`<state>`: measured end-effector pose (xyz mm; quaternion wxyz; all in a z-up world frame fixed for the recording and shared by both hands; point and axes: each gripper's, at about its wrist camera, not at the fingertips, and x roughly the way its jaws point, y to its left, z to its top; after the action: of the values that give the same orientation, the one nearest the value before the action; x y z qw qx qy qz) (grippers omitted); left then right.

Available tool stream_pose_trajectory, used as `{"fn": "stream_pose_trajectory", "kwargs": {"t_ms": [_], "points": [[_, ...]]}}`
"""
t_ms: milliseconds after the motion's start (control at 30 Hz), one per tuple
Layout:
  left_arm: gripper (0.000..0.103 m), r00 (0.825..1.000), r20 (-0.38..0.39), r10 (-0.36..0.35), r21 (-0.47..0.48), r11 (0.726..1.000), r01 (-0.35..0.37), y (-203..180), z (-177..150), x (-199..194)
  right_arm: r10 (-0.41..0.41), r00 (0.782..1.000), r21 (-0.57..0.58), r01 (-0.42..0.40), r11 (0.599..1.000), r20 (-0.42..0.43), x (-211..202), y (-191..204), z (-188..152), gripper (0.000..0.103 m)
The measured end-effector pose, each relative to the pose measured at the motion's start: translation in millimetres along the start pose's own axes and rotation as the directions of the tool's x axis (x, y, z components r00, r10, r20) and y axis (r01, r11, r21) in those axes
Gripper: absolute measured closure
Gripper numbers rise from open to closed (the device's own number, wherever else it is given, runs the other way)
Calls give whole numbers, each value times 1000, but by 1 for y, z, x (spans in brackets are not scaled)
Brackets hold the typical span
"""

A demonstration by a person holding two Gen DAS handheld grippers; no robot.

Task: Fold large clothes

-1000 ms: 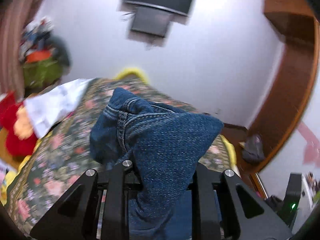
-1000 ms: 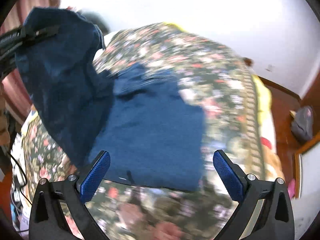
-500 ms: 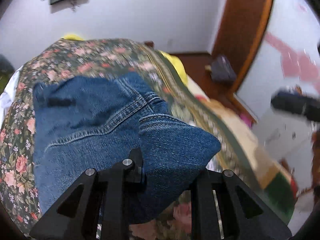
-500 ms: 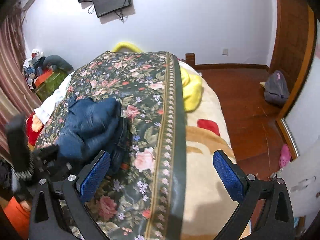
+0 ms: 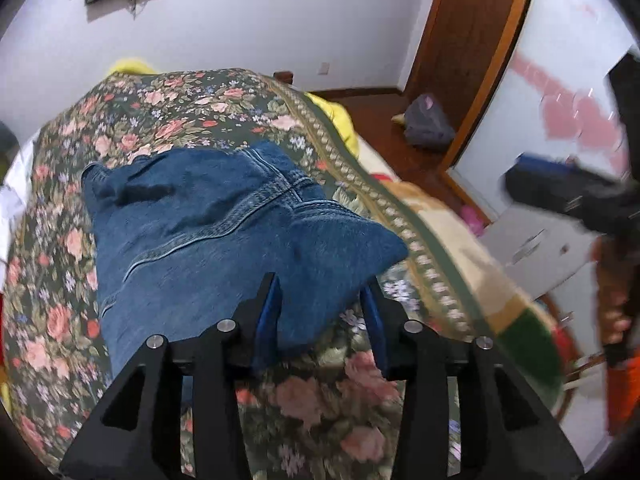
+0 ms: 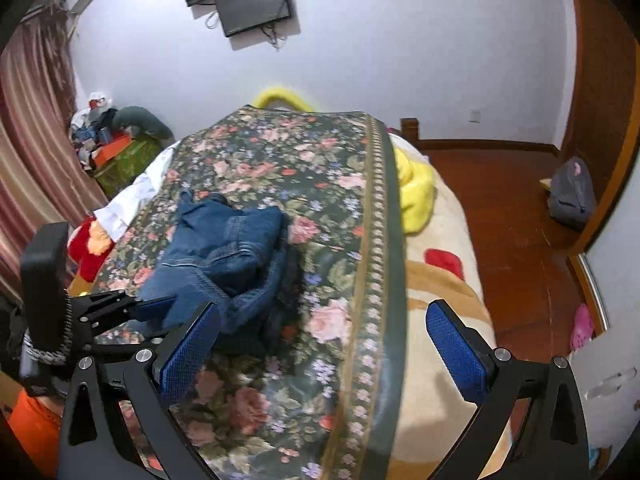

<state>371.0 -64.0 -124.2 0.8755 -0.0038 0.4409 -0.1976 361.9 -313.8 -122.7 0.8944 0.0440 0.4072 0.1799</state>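
A pair of blue jeans [image 5: 208, 224] lies folded in a bundle on the floral bedspread [image 5: 192, 108]. My left gripper [image 5: 320, 312] has its jaws partly parted around the near corner of the jeans, which rests between the blue pads. In the right wrist view the jeans [image 6: 224, 256] lie left of centre, with the left gripper [image 6: 156, 308] at their near edge. My right gripper [image 6: 324, 356] is wide open and empty, above the bedspread's bordered edge, to the right of the jeans.
A yellow blanket [image 6: 416, 196] and a beige blanket [image 6: 444, 280] hang off the bed's right side. A grey bag [image 6: 572, 196] sits on the wooden floor. White cloth [image 6: 132, 200] and a red plush toy [image 6: 86, 244] lie at the bed's left side.
The left gripper brought the jeans down onto the bed and its jaws have parted on the denim. The right gripper pulled back and stays open.
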Motion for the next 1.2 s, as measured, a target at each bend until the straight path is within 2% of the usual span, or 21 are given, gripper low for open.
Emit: {"fn": "stream_pose_trajectory", "kwargs": {"t_ms": [67,133,233,267,333,400,467,533,600,633,667,800,867,1000,1100,1200], "points": [[50,999,44,-8,-47,999,10,15,1,-22,19,1000,-17,-19,1000,-1,5,12,3,1],[47,995,97,11,-84,996,-3,32,2,-45,47,999,-37,-47,998,-4,13,29,5,1],[41,985,143,93,-116,990,-77,59,2,-66,86,996,-72,-87,994,-22,31,55,9,1],[40,979,146,141,-131,984,-122,69,0,-69,92,995,-86,-95,992,-36,40,65,9,1],[40,972,126,199,-142,973,-180,87,-3,-63,90,994,-104,-96,990,-64,59,78,8,1],[40,974,82,213,-129,971,-202,102,-9,-47,82,991,-103,-93,990,-107,81,85,4,1],[40,970,9,242,-135,962,-239,115,-19,-24,53,985,-99,-69,993,-163,104,86,-4,1],[39,976,-62,210,-155,964,-217,125,-32,-1,25,978,-102,-48,994,-209,123,81,-16,1],[34,986,-42,164,-193,967,-169,130,-45,8,30,967,-83,-52,995,-252,134,70,-27,0],[28,986,-38,160,-204,965,-164,130,-49,9,39,962,-61,-58,996,-271,138,62,-34,0],[26,988,-36,153,-214,964,-157,130,-52,11,51,957,-43,-66,997,-285,139,56,-37,0],[23,994,-38,99,-258,960,-106,130,-65,15,102,940,39,-94,995,-324,137,30,-52,0],[23,997,-44,70,-277,957,-79,131,-71,13,111,935,45,-101,994,-337,133,24,-57,0],[23,996,-65,55,-265,962,-70,128,-75,2,60,938,-17,-70,997,-341,122,25,-62,0],[23,991,-60,115,-224,966,-126,126,-69,-13,34,951,-58,-55,997,-307,106,28,-52,0],[23,987,-22,159,-215,964,-160,135,-53,-26,34,973,-81,-54,995,-228,88,32,-31,0]]}}
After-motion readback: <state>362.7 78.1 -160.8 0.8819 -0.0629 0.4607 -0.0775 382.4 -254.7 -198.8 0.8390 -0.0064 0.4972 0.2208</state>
